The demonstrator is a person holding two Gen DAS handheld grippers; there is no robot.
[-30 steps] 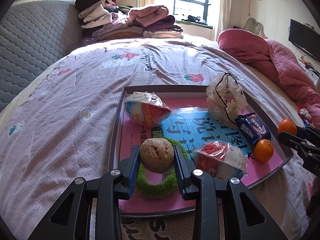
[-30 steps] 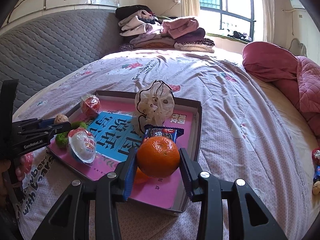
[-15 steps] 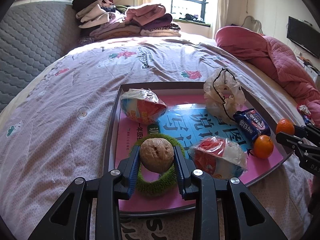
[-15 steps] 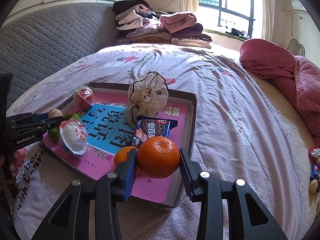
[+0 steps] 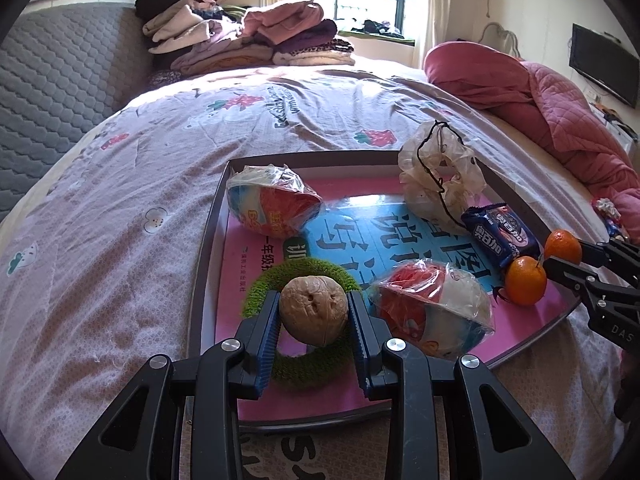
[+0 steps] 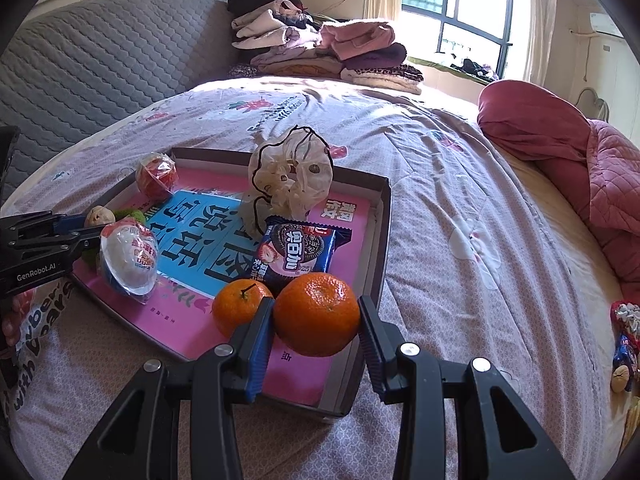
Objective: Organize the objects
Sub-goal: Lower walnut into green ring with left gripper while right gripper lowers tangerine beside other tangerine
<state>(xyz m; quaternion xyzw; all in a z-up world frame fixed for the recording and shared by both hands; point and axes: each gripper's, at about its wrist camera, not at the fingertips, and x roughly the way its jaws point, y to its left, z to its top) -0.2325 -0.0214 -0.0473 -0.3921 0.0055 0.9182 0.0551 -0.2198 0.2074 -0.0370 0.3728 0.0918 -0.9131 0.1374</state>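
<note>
Gripping a walnut (image 5: 313,311) over the green ring (image 5: 304,364), the left tool (image 5: 313,334) hangs above the tray (image 5: 208,240); the right tool (image 6: 316,330) clamps a tangerine (image 6: 317,314) beside another tangerine (image 6: 239,307), seemingly sorting like with like.

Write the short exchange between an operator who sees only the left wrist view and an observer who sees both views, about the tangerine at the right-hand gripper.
Operator: I see only the tip of the right gripper by a tangerine. Is it gripped?
Observer: Yes. Both pads press its sides, and it is lifted.
Operator: Where does it hang?
Observer: Over the near right corner of the tray, beside the second tangerine, which lies in the tray.
Operator: Is anything outside the tray?
Observer: Small wrapped items lie at the bed's right edge; they are too small to identify.
</note>
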